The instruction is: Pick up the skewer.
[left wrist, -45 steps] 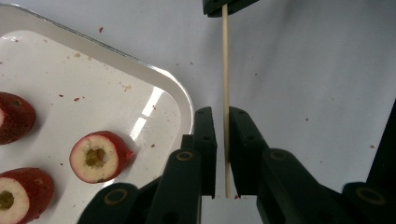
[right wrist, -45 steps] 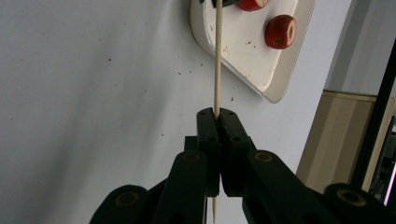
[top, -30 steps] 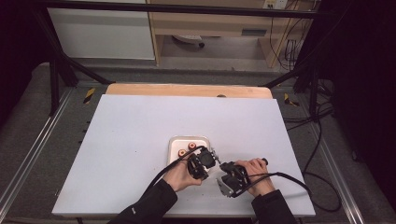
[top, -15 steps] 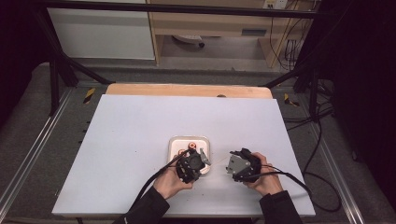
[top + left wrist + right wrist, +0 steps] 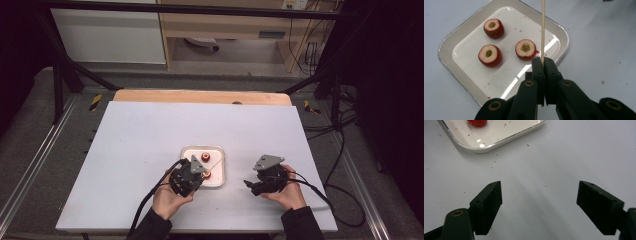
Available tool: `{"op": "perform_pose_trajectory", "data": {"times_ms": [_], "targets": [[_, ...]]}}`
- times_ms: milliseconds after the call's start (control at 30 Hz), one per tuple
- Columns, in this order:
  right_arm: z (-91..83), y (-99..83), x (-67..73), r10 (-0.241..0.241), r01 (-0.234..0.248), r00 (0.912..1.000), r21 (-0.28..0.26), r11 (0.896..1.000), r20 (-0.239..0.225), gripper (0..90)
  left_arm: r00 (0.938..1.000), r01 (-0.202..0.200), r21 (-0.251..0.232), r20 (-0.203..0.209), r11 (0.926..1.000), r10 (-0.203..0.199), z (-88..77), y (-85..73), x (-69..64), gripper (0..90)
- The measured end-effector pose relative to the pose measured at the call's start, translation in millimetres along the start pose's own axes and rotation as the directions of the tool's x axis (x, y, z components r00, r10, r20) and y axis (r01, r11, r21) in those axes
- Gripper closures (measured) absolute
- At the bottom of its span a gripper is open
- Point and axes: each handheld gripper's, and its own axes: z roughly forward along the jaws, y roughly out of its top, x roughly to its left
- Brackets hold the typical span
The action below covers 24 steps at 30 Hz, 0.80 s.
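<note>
A thin wooden skewer (image 5: 543,27) stands up from my left gripper (image 5: 544,61), whose jaws are shut on its lower end. Beyond it a white square tray (image 5: 564,32) holds three cored red fruit pieces (image 5: 494,28) (image 5: 490,55) (image 5: 525,49). From above, the left gripper (image 5: 200,173) sits at the tray's (image 5: 220,150) near edge, and the skewer (image 5: 213,163) leans over the tray. My right gripper (image 5: 248,185) rests to the right of the tray. Its jaws (image 5: 539,192) have just been opening; they stand wide apart with only bare table between them.
The white table top (image 5: 140,140) stretches left and behind the tray. A wooden board edge (image 5: 200,96) runs along its far side. Cables (image 5: 320,192) trail from both grippers toward the near edge. A tray corner (image 5: 499,138) with one fruit piece (image 5: 477,122) lies ahead of the right gripper.
The two grippers were close together in front of the tray. The right one has let go, opened and drawn off to the right. The left one has shifted left with the skewer.
</note>
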Motion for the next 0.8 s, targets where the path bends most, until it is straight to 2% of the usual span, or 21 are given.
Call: {"op": "perform_pose_trajectory", "data": {"times_ms": [133,200,233,367,467,500,567,667,800], "targets": [[2.1,-0.3,-1.7,0.072,-0.072,0.9972,0.013,0.997,-0.018,11.9,0.9980,0.060,-0.068,-0.015,0.9958,-0.062,-6.2,-14.1,0.3,88.4],[1.9,0.5,-2.5,0.092,-0.092,0.9956,0.005,0.996,-0.020,10.7,0.9952,0.093,-0.108,-0.019,0.9897,-0.096,-9.6,-21.2,1.0,88.5],[1.7,1.3,-2.4,0.107,-0.107,0.9940,-0.001,0.994,-0.022,9.9,0.9944,0.096,-0.122,-0.032,0.9878,-0.101,-11.1,-24.3,0.9,88.5],[0.8,5.8,-3.3,0.171,-0.172,0.9840,-0.013,0.985,-0.050,6.2,0.9885,0.141,-0.183,-0.028,0.9728,-0.149,-14.5,-36.7,2.8,88.4],[0.7,10.8,-2.3,0.200,-0.201,0.9780,-0.011,0.980,-0.061,3.7,0.9845,0.164,-0.222,-0.025,0.9613,-0.173,-15.1,-45.9,4.0,88.4],[0.7,12.7,-1.7,0.207,-0.208,0.9763,-0.010,0.978,-0.063,3.4,0.9827,0.174,-0.232,-0.023,0.9571,-0.184,-15.3,-48.8,4.6,88.4],[1.4,16.5,-0.3,0.229,-0.230,0.9709,-0.012,0.973,-0.072,2.8,0.9805,0.181,-0.238,-0.030,0.9541,-0.194,-16.2,-54.8,5.5,88.4],[3.5,22.4,1.5,0.247,-0.248,0.9662,-0.005,0.969,-0.072,2.3,0.9745,0.214,-0.256,-0.013,0.9427,-0.224,-16.8,-62.4,6.6,88.4],[6.6,30.4,5.4,0.272,-0.274,0.9578,-0.007,0.962,-0.093,2.3,0.9714,0.226,-0.273,-0.008,0.9351,-0.237,-17.4,-70.4,6.5,88.4]]}}
